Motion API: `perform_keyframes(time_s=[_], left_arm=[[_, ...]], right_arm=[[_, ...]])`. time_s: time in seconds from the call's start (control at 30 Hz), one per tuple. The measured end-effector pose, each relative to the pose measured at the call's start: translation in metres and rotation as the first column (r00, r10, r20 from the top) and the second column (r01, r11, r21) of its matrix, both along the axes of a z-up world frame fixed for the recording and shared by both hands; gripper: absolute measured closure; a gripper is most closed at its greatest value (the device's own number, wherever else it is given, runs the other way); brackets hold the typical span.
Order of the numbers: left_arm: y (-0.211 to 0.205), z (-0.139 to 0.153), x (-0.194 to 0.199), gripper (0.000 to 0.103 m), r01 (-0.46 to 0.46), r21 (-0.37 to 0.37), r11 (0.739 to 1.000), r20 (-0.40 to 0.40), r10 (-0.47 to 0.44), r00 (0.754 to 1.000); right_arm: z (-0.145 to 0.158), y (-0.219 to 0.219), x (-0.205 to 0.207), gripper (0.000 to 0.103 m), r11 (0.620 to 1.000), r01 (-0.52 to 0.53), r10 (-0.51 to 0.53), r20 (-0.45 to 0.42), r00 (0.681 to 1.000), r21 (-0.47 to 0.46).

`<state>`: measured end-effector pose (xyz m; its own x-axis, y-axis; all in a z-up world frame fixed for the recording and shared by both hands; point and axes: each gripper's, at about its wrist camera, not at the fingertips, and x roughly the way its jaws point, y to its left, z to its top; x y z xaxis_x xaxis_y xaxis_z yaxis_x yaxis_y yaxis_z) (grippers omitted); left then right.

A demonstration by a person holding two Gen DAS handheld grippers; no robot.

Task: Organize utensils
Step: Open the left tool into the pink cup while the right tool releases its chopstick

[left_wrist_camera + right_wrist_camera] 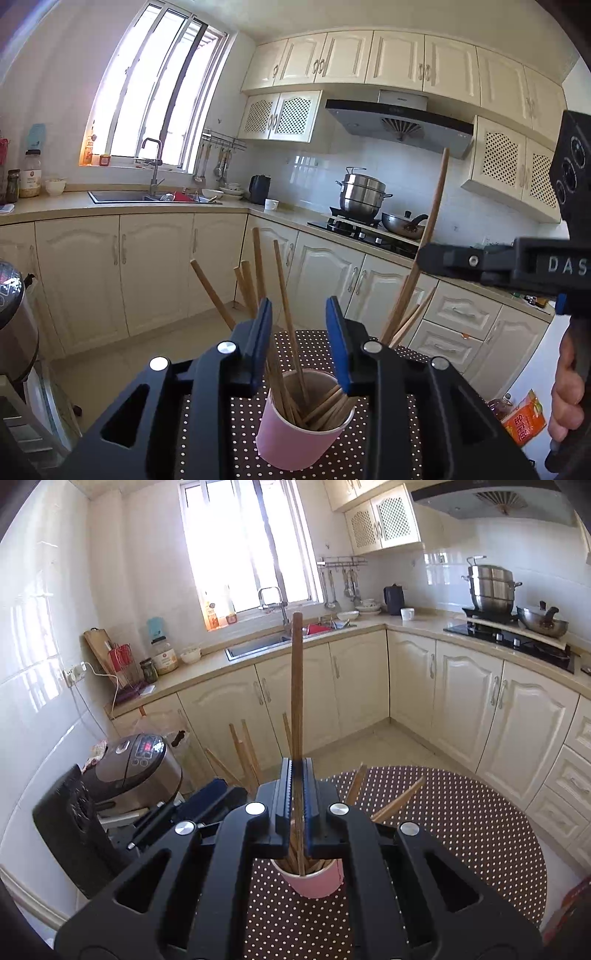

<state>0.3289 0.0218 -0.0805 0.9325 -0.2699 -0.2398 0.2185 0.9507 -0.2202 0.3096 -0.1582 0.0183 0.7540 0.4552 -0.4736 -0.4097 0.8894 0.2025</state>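
Observation:
A pink cup (295, 439) stands on a round brown polka-dot table (388, 454) and holds several wooden chopsticks (284, 295) that fan out. My left gripper (299, 314) is open just above the cup, its blue pads on either side of the chopsticks. My right gripper (297, 771) is shut on one long wooden chopstick (296, 686), held upright with its lower end in the cup (314, 880). That chopstick (432, 225) and the right gripper (428, 258) also show at the right of the left wrist view.
A rice cooker (136, 768) and a black appliance (74, 827) stand left of the table (461, 842). Kitchen counters with a sink (258, 646), a stove with pots (517, 627) and cream cabinets run along the back. An orange packet (524, 421) lies on the floor at right.

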Motion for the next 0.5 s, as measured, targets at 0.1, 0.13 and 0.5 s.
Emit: perform_keyframes(time_s=[0.1, 0.13, 0.5], left_arm=[[0.005, -0.003, -0.002, 0.068, -0.026, 0.009, 1.000, -0.020, 0.026, 0.999], [0.007, -0.004, -0.003, 0.068, -0.035, 0.016, 0.999, -0.023, 0.035, 0.999], [0.022, -0.025, -0.018, 0.058, -0.090, 0.059, 0.994, -0.096, 0.095, 0.991]], right_arm=[[-0.015, 0.005, 0.000, 0.097, 1.000, -0.003, 0.002, -0.026, 1.000, -0.020], [-0.020, 0.007, 0.001, 0.097, 1.000, -0.004, 0.004, -0.036, 0.999, -0.021], [-0.070, 0.025, -0.002, 0.097, 0.996, 0.012, -0.017, -0.060, 0.998, -0.088]])
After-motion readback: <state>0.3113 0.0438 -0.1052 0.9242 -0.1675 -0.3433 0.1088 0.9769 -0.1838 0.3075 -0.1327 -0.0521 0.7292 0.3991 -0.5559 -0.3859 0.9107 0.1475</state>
